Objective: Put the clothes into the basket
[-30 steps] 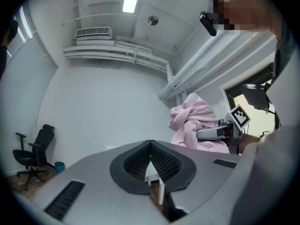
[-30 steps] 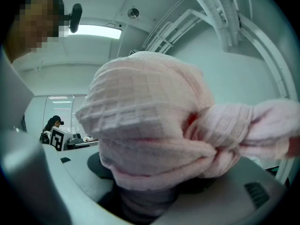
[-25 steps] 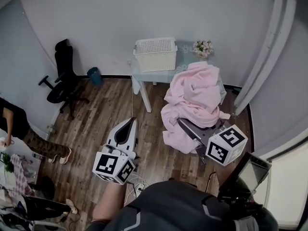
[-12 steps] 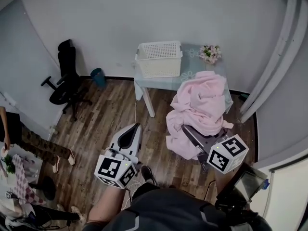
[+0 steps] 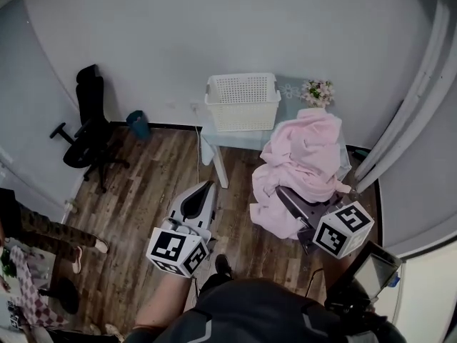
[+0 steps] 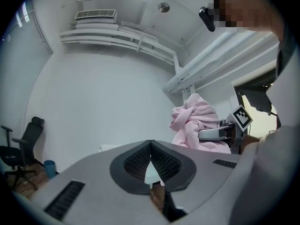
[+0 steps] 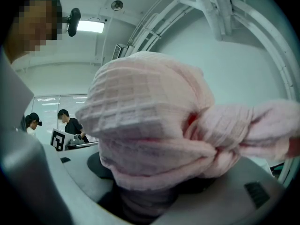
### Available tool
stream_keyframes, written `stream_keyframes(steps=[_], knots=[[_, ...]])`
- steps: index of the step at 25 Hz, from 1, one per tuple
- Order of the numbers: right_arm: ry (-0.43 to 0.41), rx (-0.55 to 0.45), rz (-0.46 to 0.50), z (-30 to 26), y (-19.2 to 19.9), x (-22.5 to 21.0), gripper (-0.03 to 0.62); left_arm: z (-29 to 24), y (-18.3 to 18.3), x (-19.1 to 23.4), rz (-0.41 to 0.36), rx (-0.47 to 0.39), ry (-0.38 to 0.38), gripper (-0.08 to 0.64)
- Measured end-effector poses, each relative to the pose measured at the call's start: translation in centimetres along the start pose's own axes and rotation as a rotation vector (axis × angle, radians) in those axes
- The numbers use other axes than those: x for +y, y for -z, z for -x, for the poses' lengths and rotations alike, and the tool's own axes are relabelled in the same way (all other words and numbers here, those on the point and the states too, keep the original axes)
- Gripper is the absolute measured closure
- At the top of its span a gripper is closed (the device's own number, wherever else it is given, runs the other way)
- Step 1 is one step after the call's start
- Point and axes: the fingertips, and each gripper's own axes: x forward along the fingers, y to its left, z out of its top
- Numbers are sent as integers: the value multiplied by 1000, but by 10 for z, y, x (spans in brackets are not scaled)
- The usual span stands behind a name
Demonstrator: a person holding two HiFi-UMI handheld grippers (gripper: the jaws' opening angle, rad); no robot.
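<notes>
A big pink waffle-weave cloth (image 5: 307,156) hangs in a bundle from my right gripper (image 5: 283,193), which is shut on it; its lower folds trail toward the floor. In the right gripper view the cloth (image 7: 150,121) fills the space between the jaws of the right gripper (image 7: 150,189) and hides their tips. The white lattice basket (image 5: 243,102) stands on a small pale table (image 5: 214,136), left of and beyond the cloth. My left gripper (image 5: 203,190) hovers over the wooden floor short of the table, shut and holding nothing; in its own view the left gripper (image 6: 150,145) points at the wall, with the cloth (image 6: 194,125) at right.
A small pot of flowers (image 5: 318,91) sits on the table's right end. A black office chair (image 5: 86,131) and a blue bin (image 5: 137,123) stand by the wall at left. A person's legs (image 5: 43,224) show at the left edge. A curtain (image 5: 421,84) hangs at right.
The table and basket have drawn closer and lower in the head view. Both grippers and the cloth have advanced toward them. The person at left has slipped further toward the frame's edge.
</notes>
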Motion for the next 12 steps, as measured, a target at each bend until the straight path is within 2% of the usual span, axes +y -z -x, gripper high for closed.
stream_keyframes(steps=[7, 12], knots=[[37, -31, -13, -6, 7, -5, 256, -8, 10, 12, 6, -17, 42, 551], [69, -8, -9, -104, -5, 4, 256, -28, 4, 111, 42, -22, 54, 551]])
